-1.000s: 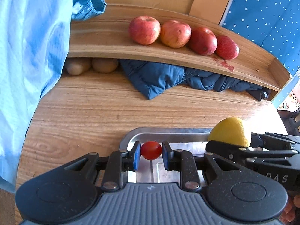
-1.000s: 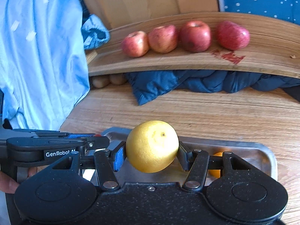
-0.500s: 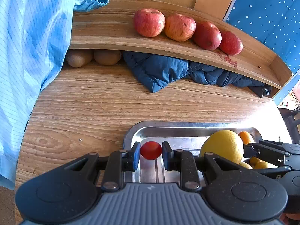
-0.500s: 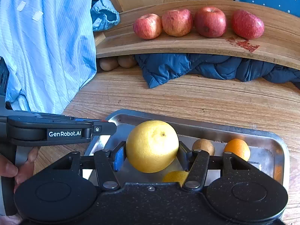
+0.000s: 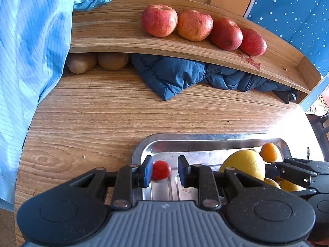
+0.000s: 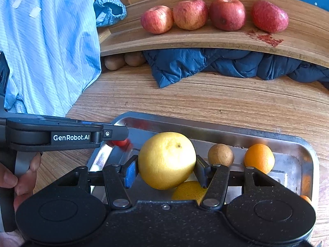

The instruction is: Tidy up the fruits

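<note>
Midway, by my reading: left claw [image 5: 165, 169] is sitting released around the small red cherry tomato [image 5: 161, 169] on the shiny metal tray [image 5: 185, 144], right claw [image 6: 164, 170] is gripping the large yellow citrus [image 6: 166, 159] above the tray, four red apples [image 5: 202, 28] are lining the wooden shelf [image 5: 113, 30] far ahead.

Black tongs [image 5: 164, 169], blue pads [image 5: 147, 169]

sunlit wooden table [image 5: 115, 111] under a curved wooden shelf [image 5: 115, 35], blue dotted wall [image 5: 292, 10] behind
</note>
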